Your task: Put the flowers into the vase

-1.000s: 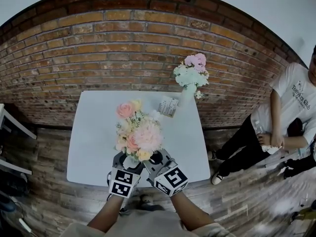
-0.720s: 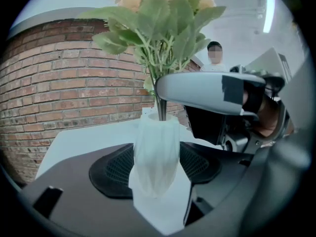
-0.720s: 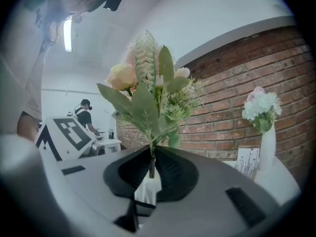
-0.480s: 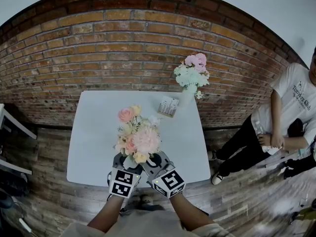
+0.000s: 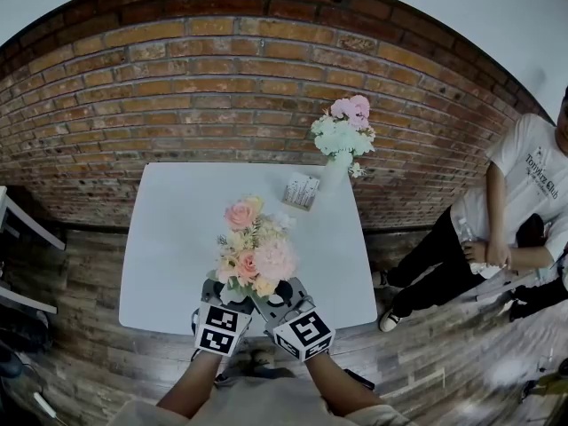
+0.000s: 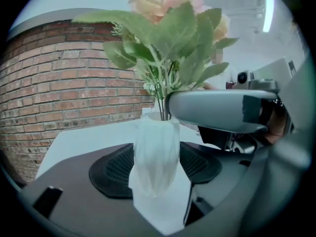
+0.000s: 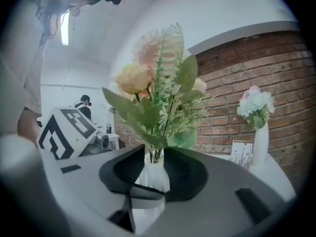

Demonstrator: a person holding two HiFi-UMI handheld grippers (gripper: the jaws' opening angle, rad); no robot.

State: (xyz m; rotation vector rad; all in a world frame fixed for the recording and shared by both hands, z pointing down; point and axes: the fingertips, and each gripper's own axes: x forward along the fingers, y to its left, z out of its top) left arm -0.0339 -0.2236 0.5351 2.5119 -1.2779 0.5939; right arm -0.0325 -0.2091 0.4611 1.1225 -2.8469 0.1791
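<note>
A bouquet (image 5: 251, 256) of peach, pink and cream flowers with green leaves stands in a white faceted vase (image 6: 157, 152) near the front edge of the white table (image 5: 177, 238). My left gripper (image 5: 222, 296) is shut on the vase body, which fills the gap between its jaws in the left gripper view. My right gripper (image 5: 276, 296) sits just to the right of it. Its jaws are opening; the vase neck (image 7: 153, 177) and green stems (image 7: 156, 154) stand between them with the pads apart from them. From the head view the blooms hide the vase.
A second white vase (image 5: 337, 174) with pink and white flowers (image 5: 344, 131) stands at the table's back right corner, a small printed card (image 5: 302, 190) beside it. A brick wall runs behind. A person (image 5: 519, 193) in a white shirt stands on the wooden floor at right.
The bouquet has sunk lower into the vase and now stands upright. My right gripper came down slightly and its jaws spread apart. The left gripper stayed still on the vase.
</note>
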